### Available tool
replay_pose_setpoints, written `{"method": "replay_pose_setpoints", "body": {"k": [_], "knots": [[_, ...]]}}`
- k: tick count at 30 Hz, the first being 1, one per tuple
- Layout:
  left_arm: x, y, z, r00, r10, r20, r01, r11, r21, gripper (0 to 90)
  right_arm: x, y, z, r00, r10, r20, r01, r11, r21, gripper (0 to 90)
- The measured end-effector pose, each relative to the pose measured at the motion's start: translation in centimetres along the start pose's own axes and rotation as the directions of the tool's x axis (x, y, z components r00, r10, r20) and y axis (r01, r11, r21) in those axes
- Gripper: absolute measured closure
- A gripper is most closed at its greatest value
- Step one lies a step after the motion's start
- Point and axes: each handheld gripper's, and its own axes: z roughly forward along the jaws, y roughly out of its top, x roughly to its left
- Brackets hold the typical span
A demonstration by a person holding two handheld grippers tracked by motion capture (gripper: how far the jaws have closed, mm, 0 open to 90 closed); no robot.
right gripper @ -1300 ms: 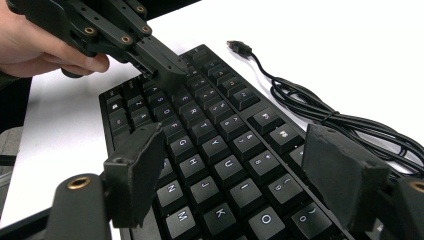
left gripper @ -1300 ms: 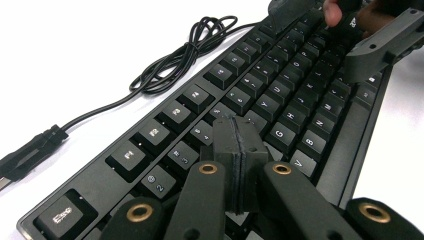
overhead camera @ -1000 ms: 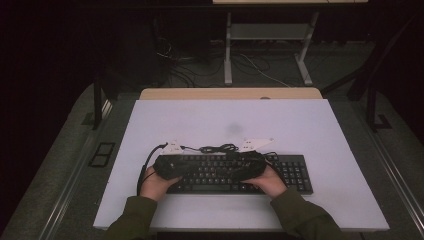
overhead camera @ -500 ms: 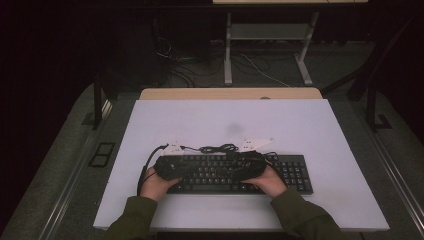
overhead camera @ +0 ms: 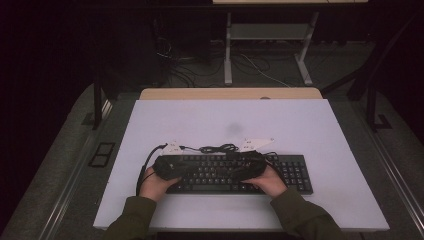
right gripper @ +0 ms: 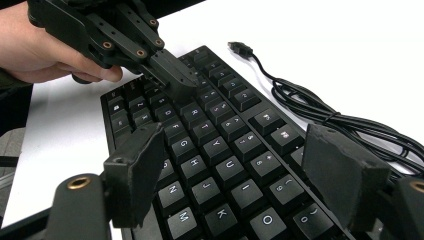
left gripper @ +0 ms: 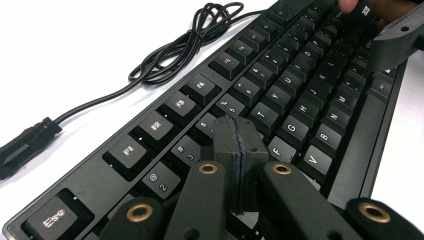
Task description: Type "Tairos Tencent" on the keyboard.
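Black and full-sized, the keyboard (overhead camera: 235, 173) lies flat near the front edge of the white worktop (overhead camera: 310, 125), set parallel to that edge and a little right of its middle, so both of the person's hands can come onto it from the front. Its cable (overhead camera: 215, 148) is bundled in loose loops just behind the back edge of the keyboard, and the USB plug (right gripper: 240, 48) lies free on the worktop, which suggests the keyboard is not connected and serves here only as something to press on. The left hand-held gripper (left gripper: 236, 145) has its jaws pressed fully together with nothing between them; closed like this, the two pads make one blunt tip, and that tip rests at the number and upper letter rows in the keyboard's left half, near the 4 and R keys, whether it presses a key I cannot tell. That looks like a deliberate way to poke a single key rather than span several. The right hand-held gripper (right gripper: 240, 170) stands wide open and holds nothing; its two pads hang over the middle letter keys, around H, J, U and I, apart from the key tops as far as can be judged. In the high view both hands sit at the keyboard's front edge, one toward each end, probably to share the keys between them.
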Motion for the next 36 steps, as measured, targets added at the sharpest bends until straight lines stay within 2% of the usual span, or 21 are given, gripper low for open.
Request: {"method": "replay_pose_setpoints", "body": {"k": [9, 13, 17, 22, 30, 36], "knots": [[0.1, -0.1, -0.5, 0.9999, -0.014, -0.005, 0.013, 0.9998, -0.015, 84.8, -0.1, 0.0, 0.0, 0.9999, 0.014, 0.002, -0.014, 1.0, -0.018, 20.5], [0.1, -0.1, -0.7, 0.9998, -0.017, -0.01, 0.017, 0.9996, -0.022, 80.2, -0.3, 0.0, 0.0, 0.9999, 0.017, 0.003, -0.017, 1.0, -0.022, 19.4], [0.1, -0.3, -0.8, 0.9994, -0.029, -0.017, 0.029, 0.9992, -0.027, 73.1, -0.3, 0.1, 0.0, 0.9999, 0.01, -0.009, -0.01, 1.0, -0.009, 18.6], [0.1, -0.4, -1.1, 0.9984, -0.047, -0.032, 0.046, 0.9982, -0.039, 59.2, -0.3, 0.1, 0.1, 0.9998, -0.001, -0.021, 0.002, 1.0, 0.006, 18.1], [-0.1, -0.6, -1.4, 0.9979, -0.046, -0.046, 0.044, 0.9977, -0.051, 41.8, 0.5, 0.1, 0.4, 0.9989, -0.021, -0.041, 0.022, 0.999, 0.033, 18.2], [-0.3, -0.6, -1.5, 0.9967, -0.049, -0.065, 0.045, 0.9971, -0.061, 31.2, 0.9, 0.2, 0.4, 0.9975, -0.026, -0.066, 0.028, 0.999, 0.042, 30.1]]}}
